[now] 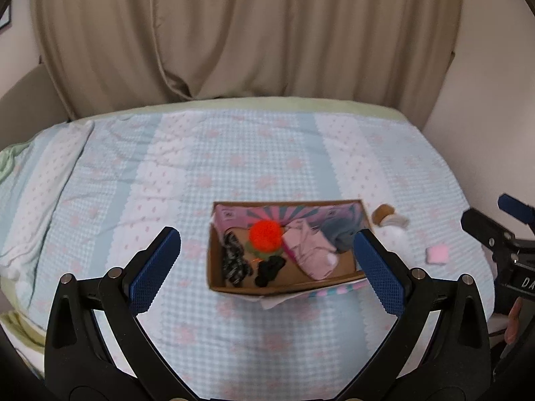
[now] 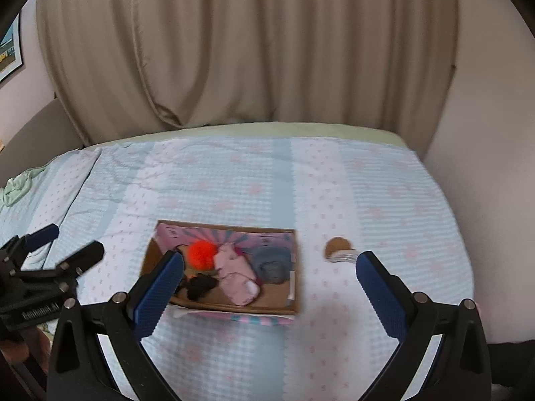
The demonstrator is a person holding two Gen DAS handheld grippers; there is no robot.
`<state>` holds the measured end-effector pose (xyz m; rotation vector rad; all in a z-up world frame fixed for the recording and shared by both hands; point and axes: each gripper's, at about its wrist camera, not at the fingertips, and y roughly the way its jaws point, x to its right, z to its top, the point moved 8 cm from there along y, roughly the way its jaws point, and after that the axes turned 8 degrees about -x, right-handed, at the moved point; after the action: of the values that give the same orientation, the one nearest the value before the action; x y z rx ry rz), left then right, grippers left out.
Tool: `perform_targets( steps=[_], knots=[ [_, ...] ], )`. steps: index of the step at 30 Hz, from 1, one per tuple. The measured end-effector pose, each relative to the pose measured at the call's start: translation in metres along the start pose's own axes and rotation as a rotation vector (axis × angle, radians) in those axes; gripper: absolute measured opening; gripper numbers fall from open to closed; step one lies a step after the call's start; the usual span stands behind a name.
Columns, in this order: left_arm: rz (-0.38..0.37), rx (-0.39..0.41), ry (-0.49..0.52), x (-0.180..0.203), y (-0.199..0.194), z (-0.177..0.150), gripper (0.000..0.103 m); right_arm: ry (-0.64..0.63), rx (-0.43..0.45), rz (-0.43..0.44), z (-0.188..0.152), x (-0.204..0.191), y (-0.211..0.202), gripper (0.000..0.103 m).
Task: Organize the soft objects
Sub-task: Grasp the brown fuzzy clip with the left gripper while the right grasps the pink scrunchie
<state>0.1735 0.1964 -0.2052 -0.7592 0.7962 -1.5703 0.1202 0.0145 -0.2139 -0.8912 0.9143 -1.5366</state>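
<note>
An open cardboard box (image 1: 214, 267) (image 2: 296, 267) lies on the bed. Inside are an orange pompom (image 1: 265, 231) (image 2: 200, 252), a pink sock (image 1: 309, 250) (image 2: 235, 279), a grey-blue cloth (image 1: 341, 230) (image 2: 272, 264), black scrunchies (image 1: 269, 269) (image 2: 199, 285) and a black-white patterned one (image 1: 234, 260). Right of the box lie a brown-and-white soft item (image 1: 389, 217) (image 2: 341, 250) and a pink square pad (image 1: 438, 254). My left gripper (image 1: 267, 260) is open and empty above the box's near side. My right gripper (image 2: 269, 287) is open and empty.
The bed has a blue-and-white patterned quilt (image 1: 267, 153) (image 2: 367, 200). Beige curtains (image 1: 234, 33) hang behind it. A wall (image 2: 485, 117) borders the bed's right side. The right gripper shows at the left view's right edge (image 1: 495, 234); the left gripper shows at the right view's left edge (image 2: 63, 250).
</note>
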Motion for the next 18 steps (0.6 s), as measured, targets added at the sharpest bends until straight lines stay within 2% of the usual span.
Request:
perform_targets(
  steps=[8, 14, 18],
  knots=[
    [-0.035, 0.047, 0.042, 0.068, -0.007, 0.018, 0.103, 0.074, 0.007, -0.113, -0.011, 0.074, -0.018, 0.103],
    [-0.034, 0.032, 0.054, 0.141, 0.008, 0.026, 0.103, 0.104, -0.048, -0.122, -0.023, 0.148, -0.012, 0.103],
    [-0.024, -0.014, 0.072, 0.193, 0.03, 0.026, 0.103, 0.124, -0.082, -0.106, -0.03, 0.195, -0.003, 0.103]
  ],
)
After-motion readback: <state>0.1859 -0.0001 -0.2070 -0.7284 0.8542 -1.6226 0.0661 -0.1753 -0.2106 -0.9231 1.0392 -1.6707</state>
